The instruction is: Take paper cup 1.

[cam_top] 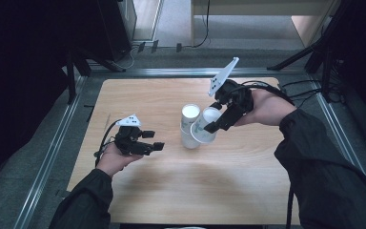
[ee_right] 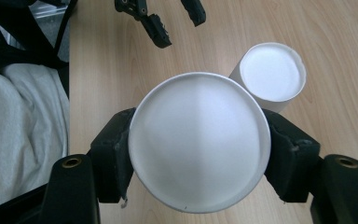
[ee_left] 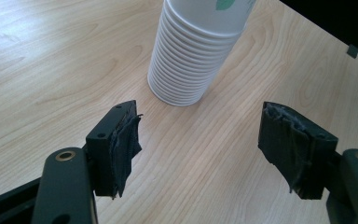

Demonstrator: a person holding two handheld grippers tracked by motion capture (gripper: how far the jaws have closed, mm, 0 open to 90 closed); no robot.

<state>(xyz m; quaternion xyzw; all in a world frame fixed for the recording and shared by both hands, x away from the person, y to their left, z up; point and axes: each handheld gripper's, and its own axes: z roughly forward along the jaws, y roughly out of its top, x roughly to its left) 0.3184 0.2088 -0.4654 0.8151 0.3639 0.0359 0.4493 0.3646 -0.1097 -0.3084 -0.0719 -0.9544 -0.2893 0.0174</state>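
Note:
A stack of white paper cups (cam_top: 189,128) stands upside down near the middle of the wooden table (cam_top: 181,191). In the left gripper view the stack (ee_left: 191,51) shows its many rims on the wood. My right gripper (cam_top: 214,125) is shut on a single white paper cup (cam_top: 204,128), tilted, right beside the stack's top. In the right gripper view that cup (ee_right: 198,140) sits between both pads, with the stack (ee_right: 272,77) behind it. My left gripper (cam_top: 156,145) rests left of the stack, its jaws apart with nothing between them (ee_left: 200,144).
The table's edges are bordered by metal rails (cam_top: 52,148). Black stand legs (cam_top: 305,52) and cables lie beyond the far right corner. Bare wood lies in front of the stack and to the far left. The left gripper (ee_right: 168,21) appears far off in the right gripper view.

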